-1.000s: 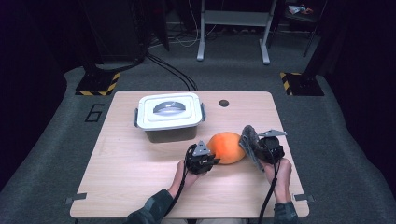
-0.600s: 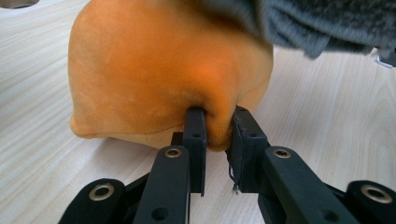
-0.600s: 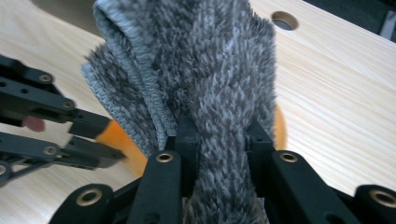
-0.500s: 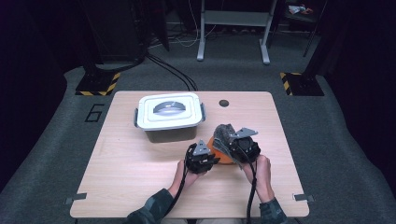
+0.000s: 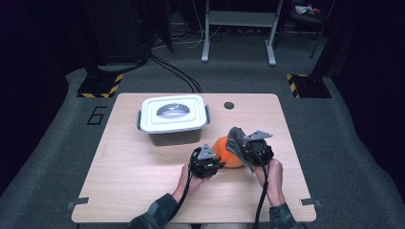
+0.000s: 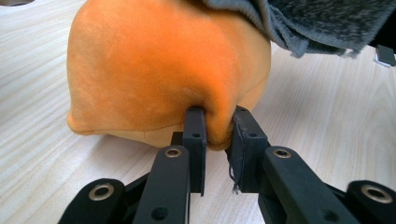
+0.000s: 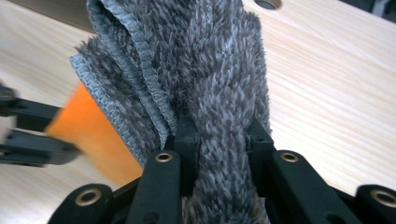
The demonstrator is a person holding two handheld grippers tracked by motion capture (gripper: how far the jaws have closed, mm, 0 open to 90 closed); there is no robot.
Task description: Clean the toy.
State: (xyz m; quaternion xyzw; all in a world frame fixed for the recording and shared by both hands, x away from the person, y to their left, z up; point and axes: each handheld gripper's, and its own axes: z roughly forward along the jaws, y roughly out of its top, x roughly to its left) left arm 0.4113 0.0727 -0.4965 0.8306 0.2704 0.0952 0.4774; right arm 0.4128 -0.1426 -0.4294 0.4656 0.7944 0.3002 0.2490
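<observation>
Orange plush toy (image 6: 159,70), rounded and velvety, just right of the lidded white box (image 5: 173,118), our left gripper (image 6: 218,130) pinching its fold, our right gripper (image 7: 219,135) clamping shaggy grey cloth (image 7: 205,65) touching it.

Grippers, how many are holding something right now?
2. The left gripper pinches a fold of the orange plush on the table. The right gripper clamps a grey cloth against the plush's right side.
</observation>
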